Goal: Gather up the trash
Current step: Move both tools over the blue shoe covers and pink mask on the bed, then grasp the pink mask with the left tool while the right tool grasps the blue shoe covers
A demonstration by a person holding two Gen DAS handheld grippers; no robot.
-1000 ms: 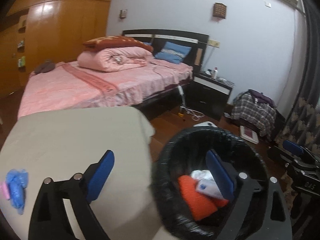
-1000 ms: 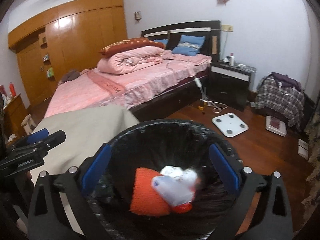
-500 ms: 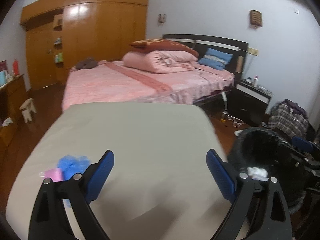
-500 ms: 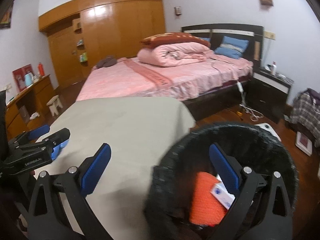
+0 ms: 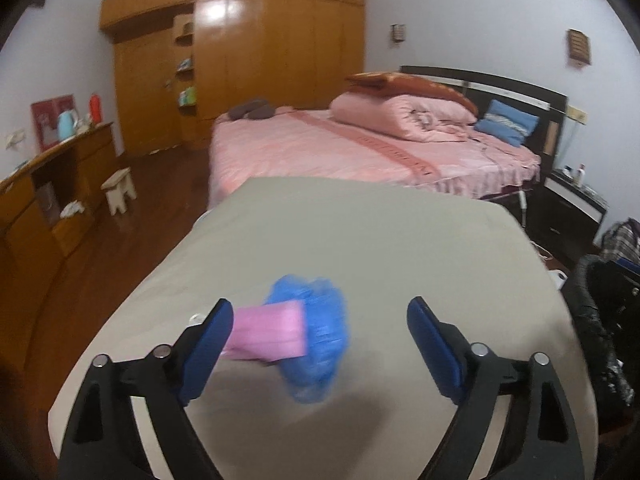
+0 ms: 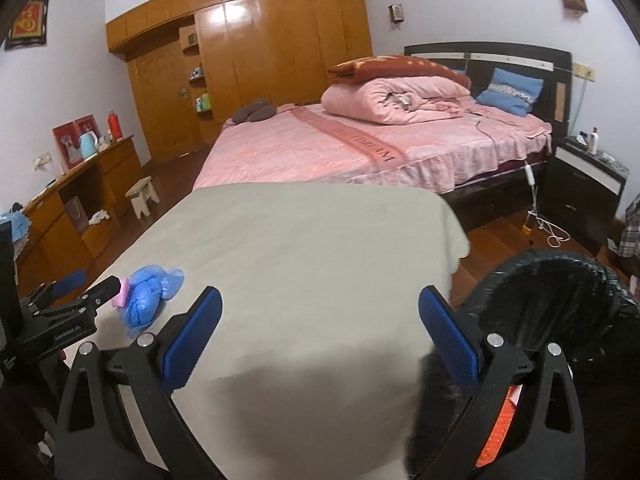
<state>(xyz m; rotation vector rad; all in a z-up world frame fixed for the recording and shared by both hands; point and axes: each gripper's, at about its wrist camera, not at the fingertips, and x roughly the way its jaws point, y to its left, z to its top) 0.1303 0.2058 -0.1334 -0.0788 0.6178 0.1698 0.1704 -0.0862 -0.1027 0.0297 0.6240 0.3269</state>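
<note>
The bed (image 6: 360, 148) with its pink cover filled the far room at twelve o'clock, a rolled pink quilt (image 6: 396, 98) and a blue pillow (image 6: 510, 90) at its head, and a wooden wardrobe (image 6: 260, 48) stood behind it. Nearer lay the counter (image 6: 300, 280), draped in a plain grey-beige cloth. At its right edge, toward four o'clock in the right wrist view, stood the black-lined trash bin (image 6: 560, 300), with a strip of orange showing inside behind the right finger.

The left tongs (image 5: 320, 340) hung over the counter with their blue pads spread wide, gripping nothing. Between the pads — nearer the left one — lay the trash: a crumpled blue plastic cover (image 5: 316, 336) with a pink packet (image 5: 266, 336) touching its left side. The packet's left end sat just behind the left pad; whether it touched the pad could not be told. Both pieces were blurred. In the right wrist view the same blue plastic cover (image 6: 150, 292) and pink packet (image 6: 121, 294) rested on the counter at nine o'clock, just in front of the left tongs (image 6: 86, 294).

The right tongs (image 6: 320, 336) were likewise spread wide and empty — over bare cloth, with the bin beside the right finger.
</note>
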